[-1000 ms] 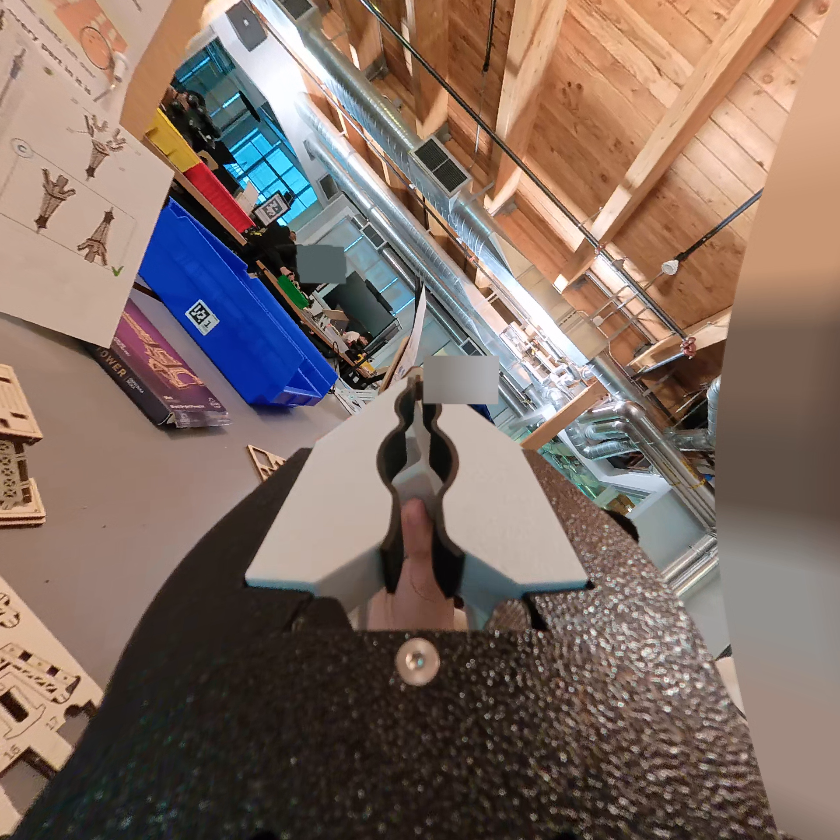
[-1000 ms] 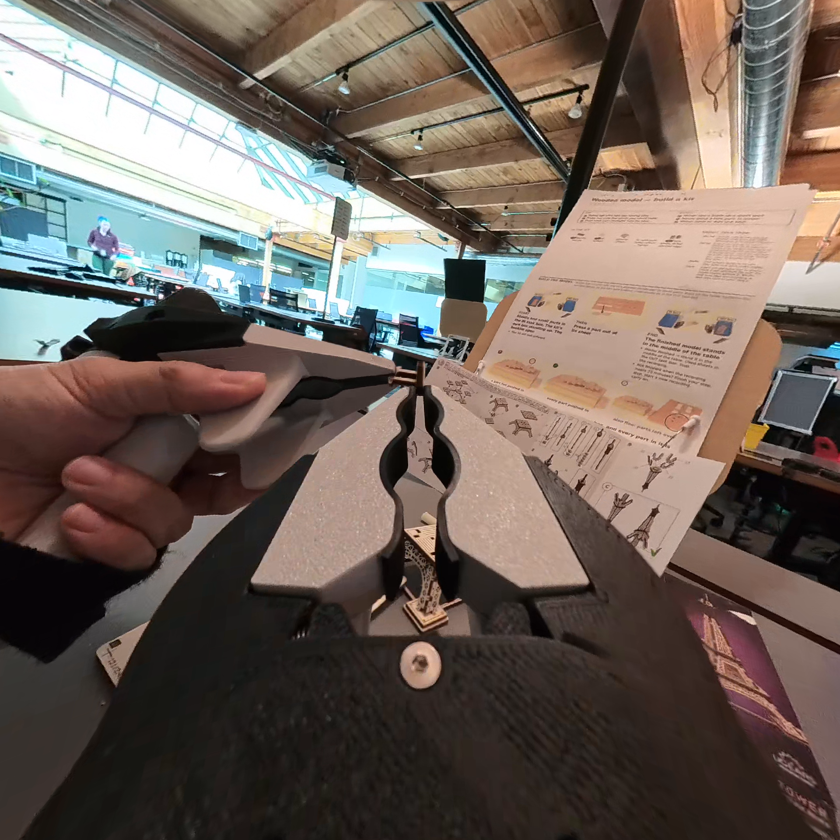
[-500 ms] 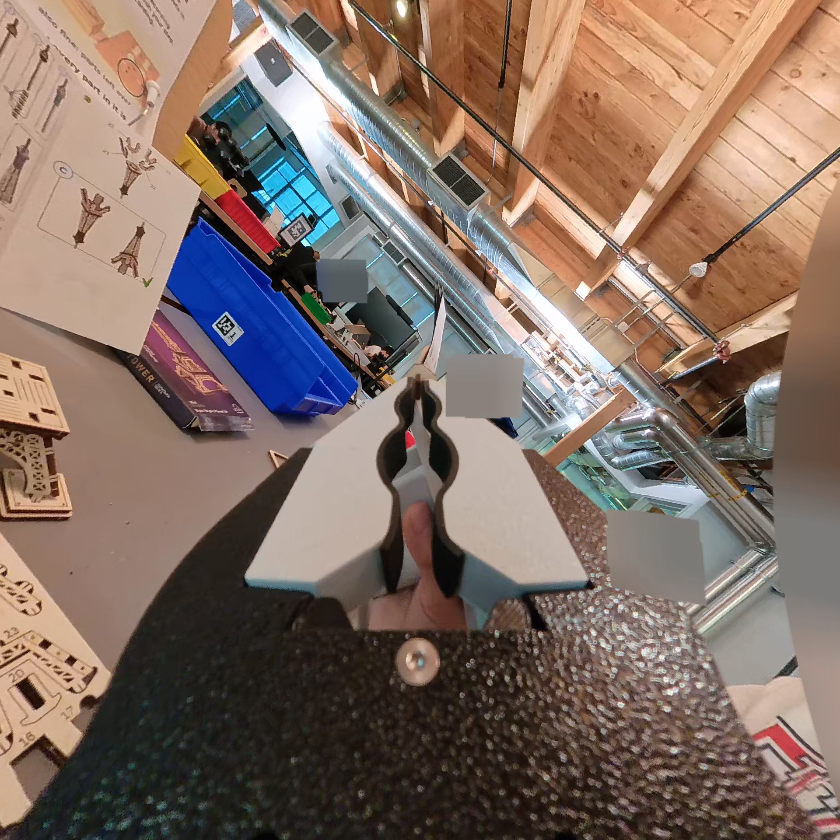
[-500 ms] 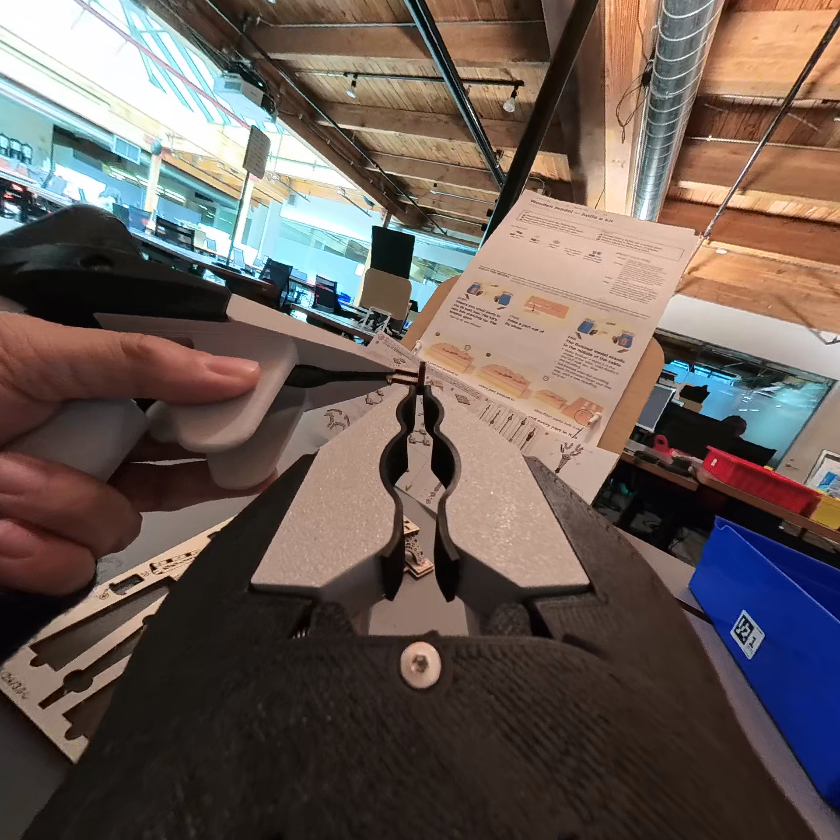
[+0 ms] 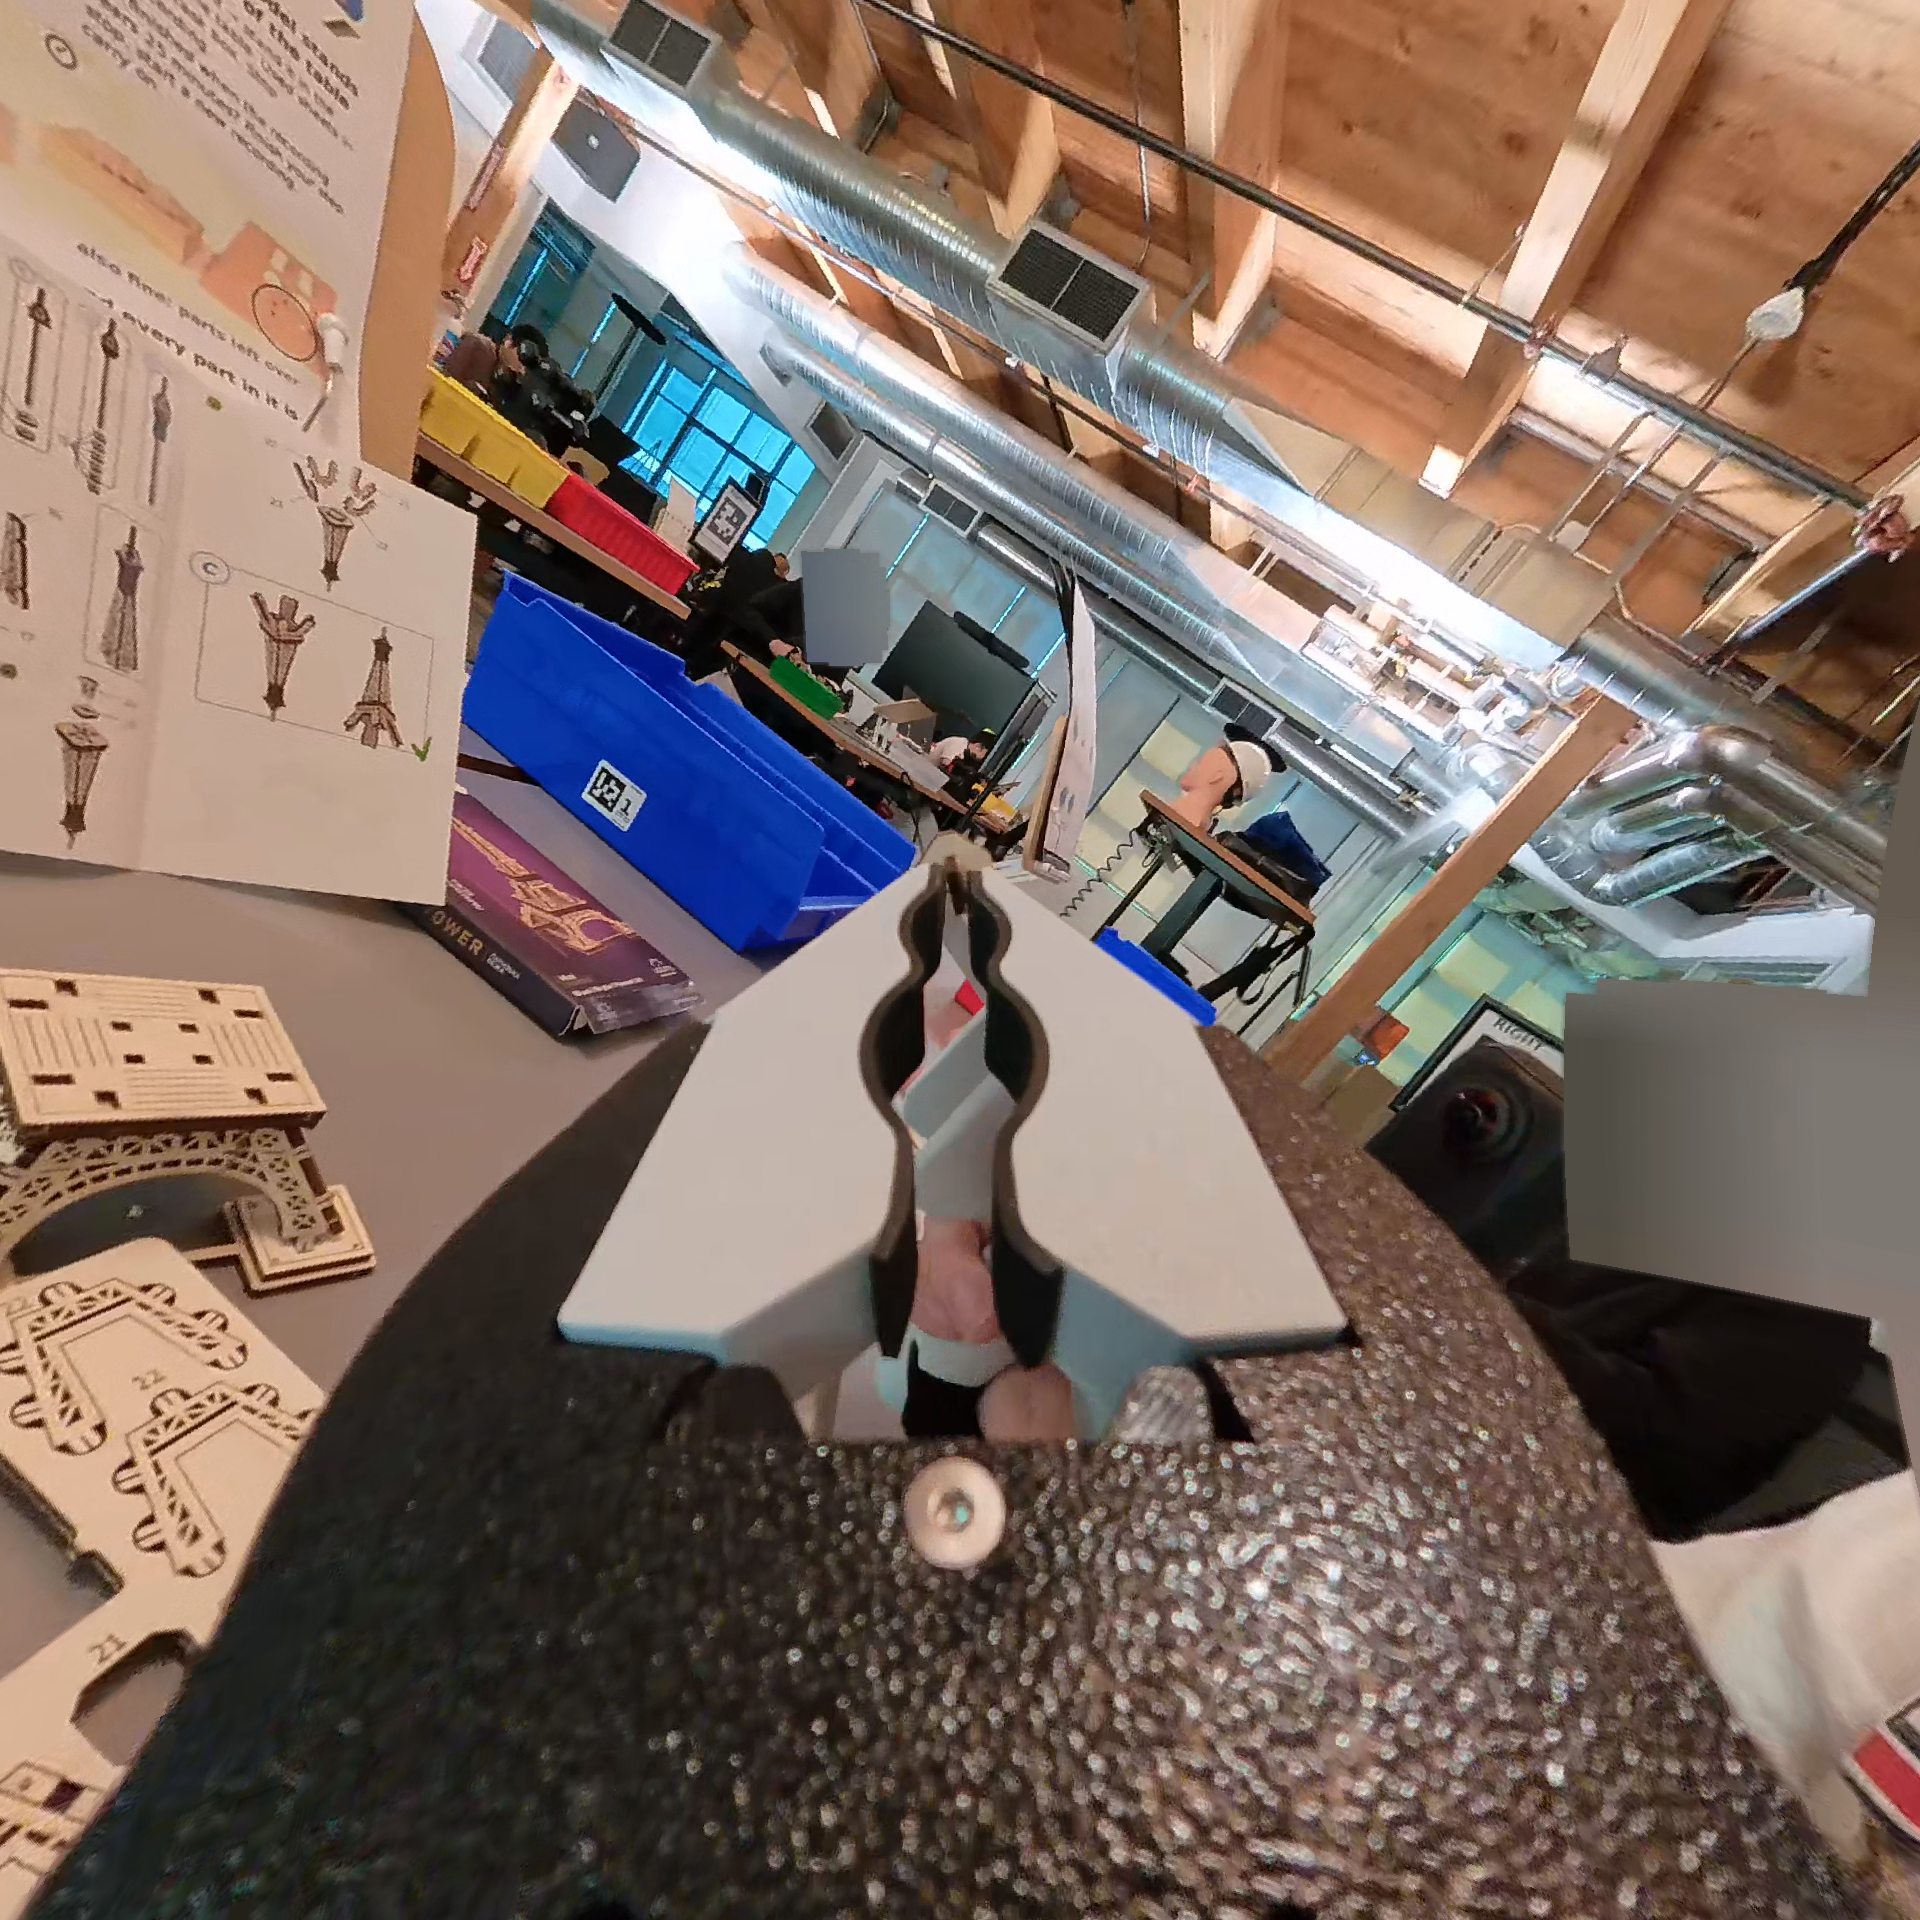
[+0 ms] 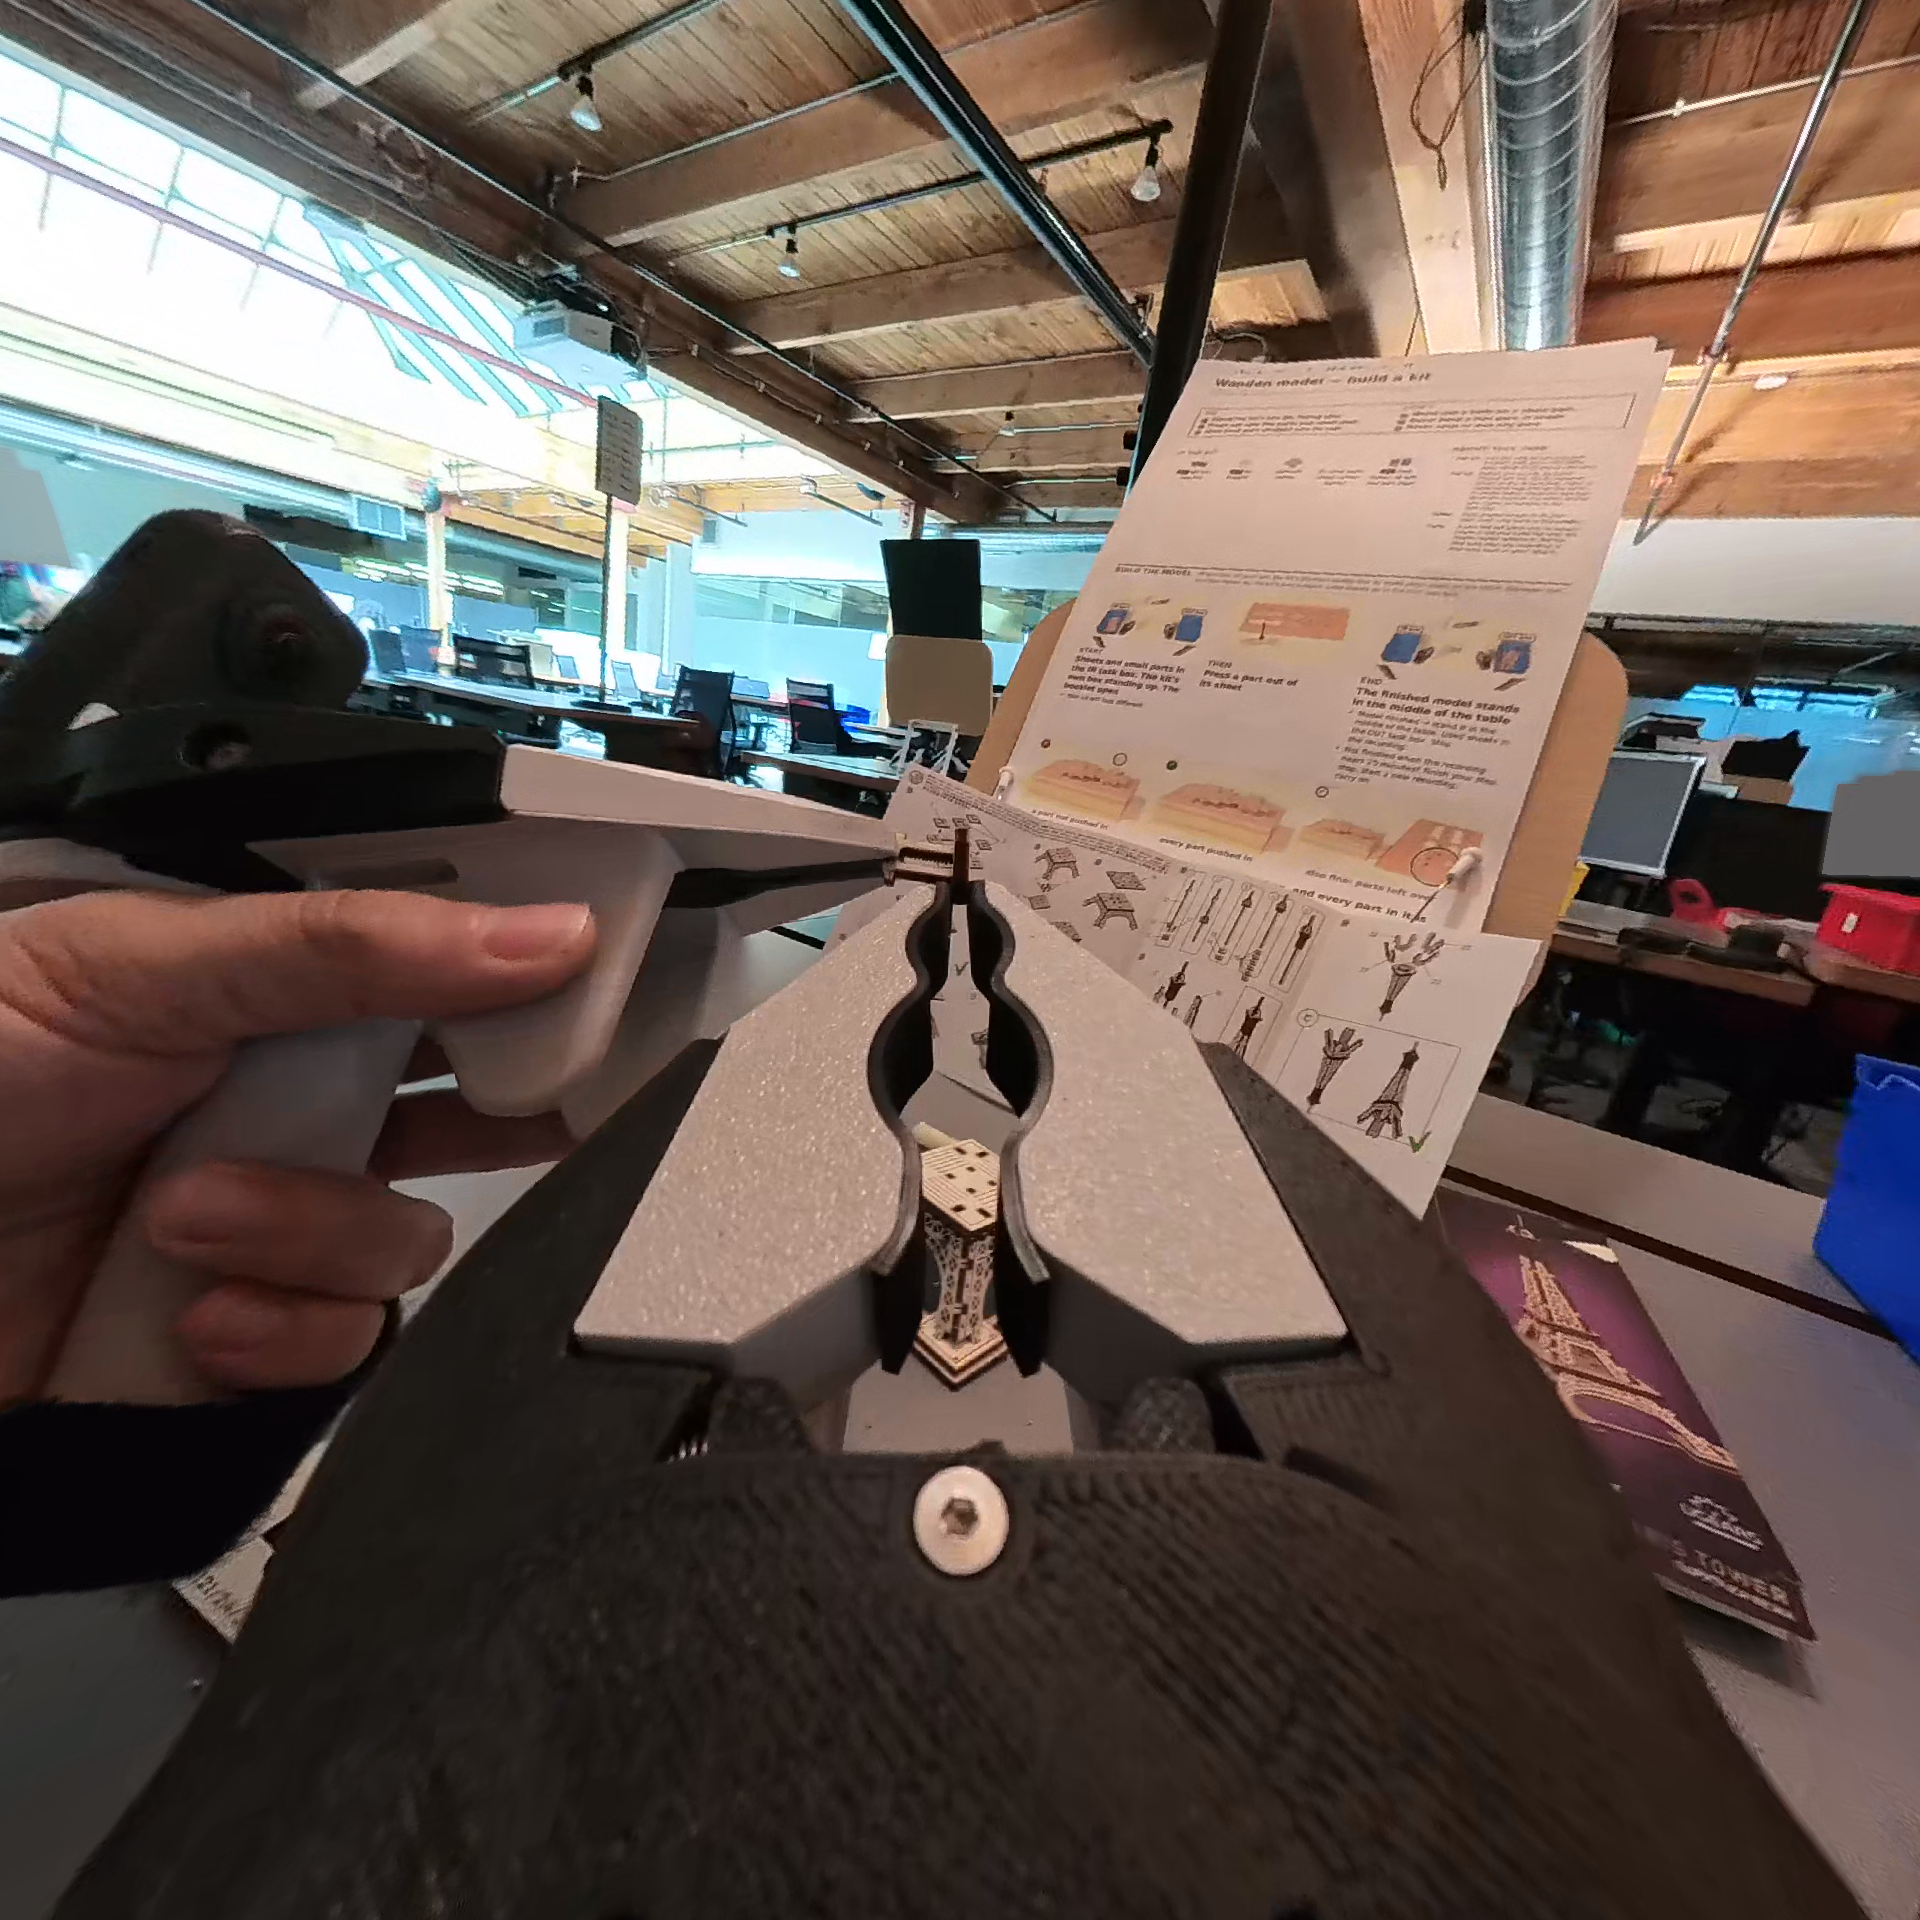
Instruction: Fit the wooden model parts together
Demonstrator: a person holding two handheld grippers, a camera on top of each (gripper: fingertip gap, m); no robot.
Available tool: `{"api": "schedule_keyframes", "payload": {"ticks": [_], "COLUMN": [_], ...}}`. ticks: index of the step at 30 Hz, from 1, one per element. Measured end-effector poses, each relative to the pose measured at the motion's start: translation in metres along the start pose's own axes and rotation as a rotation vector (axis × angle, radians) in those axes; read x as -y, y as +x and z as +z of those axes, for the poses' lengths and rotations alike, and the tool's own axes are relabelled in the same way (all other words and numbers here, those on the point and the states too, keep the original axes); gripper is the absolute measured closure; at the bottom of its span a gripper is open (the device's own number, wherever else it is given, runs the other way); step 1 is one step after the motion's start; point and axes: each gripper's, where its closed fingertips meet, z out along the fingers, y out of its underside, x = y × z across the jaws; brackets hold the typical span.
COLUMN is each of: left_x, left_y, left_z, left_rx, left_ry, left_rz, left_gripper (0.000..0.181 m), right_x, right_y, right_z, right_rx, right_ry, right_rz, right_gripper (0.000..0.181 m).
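Above the grey table my right gripper and left gripper meet tip to tip, each clamped narrow on a small laser-cut wooden part. Since the previous frame both views have swung toward the lattice tower base, the flat fretwork sheet and the blue bin.

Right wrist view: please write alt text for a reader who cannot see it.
The right gripper and the left gripper pinch small wooden parts together at their tips. Behind stand an instruction sheet and, on the grey table, a wooden tower base.
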Motion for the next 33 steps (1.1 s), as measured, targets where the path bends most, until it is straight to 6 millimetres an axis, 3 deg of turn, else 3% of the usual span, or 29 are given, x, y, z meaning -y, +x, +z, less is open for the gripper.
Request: {"api": "schedule_keyframes", "payload": {"ticks": [6, 14, 19, 22, 26, 28, 30, 33], "left_x": [-0.003, 0.006, 0.016, -0.004, -0.071, -0.091, -0.102, -0.100], "left_y": [0.003, 0.004, -0.006, -0.029, -0.034, -0.050, -0.064, -0.065], "left_z": [0.002, -0.001, -0.013, -0.026, -0.044, -0.051, -0.061, -0.056], "left_rx": [0.019, 0.128, 0.128, 0.133, -0.068, -0.113, -0.200, -0.437], "left_ry": [-0.049, -0.112, -0.223, -0.484, -0.838, -0.951, -1.070, -1.156], "left_rz": [0.196, 0.858, 0.917, 0.884, 0.774, 0.914, 1.017, 1.103], "left_gripper": [0.177, 0.167, 0.170, 0.171, 0.172, 0.171, 0.163, 0.163], "right_x": [-0.003, 0.006, -0.006, -0.018, -0.024, -0.028, -0.034, -0.035], "right_y": [0.000, -0.006, 0.011, 0.025, 0.042, 0.044, 0.042, 0.045], "right_z": [0.002, 0.002, 0.005, 0.008, 0.006, 0.006, 0.006, 0.002], "right_rx": [0.034, 0.041, 0.032, 0.037, -0.013, 0.001, 0.062, 0.159], "right_ry": [0.007, 0.032, -0.063, -0.176, -0.178, -0.183, -0.202, -0.196], "right_rz": [0.140, 0.058, 0.011, -0.088, -0.128, -0.158, -0.176, -0.134], "right_gripper": [0.180, 0.181, 0.181, 0.180, 0.180, 0.180, 0.180, 0.181]}}
